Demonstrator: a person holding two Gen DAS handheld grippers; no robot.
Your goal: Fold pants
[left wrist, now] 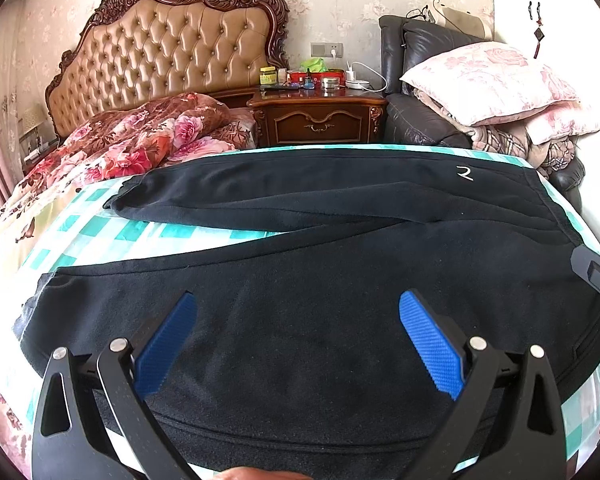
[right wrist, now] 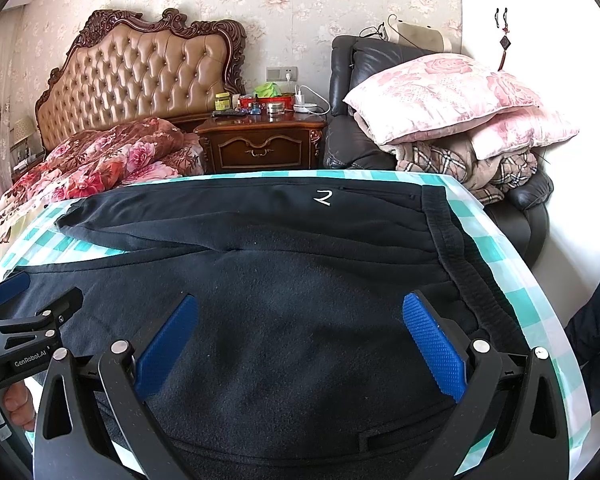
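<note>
Over the near leg of the pants (left wrist: 300, 320), your left gripper (left wrist: 298, 344) and right gripper (right wrist: 300, 348) hang with jaws wide, holding nothing. Pinch too deep and you may catch the checked sheet (left wrist: 100, 228) underneath, dragging it up with the fold.

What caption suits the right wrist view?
Open right gripper above black sweatpants spread on a teal-checked sheet.
</note>
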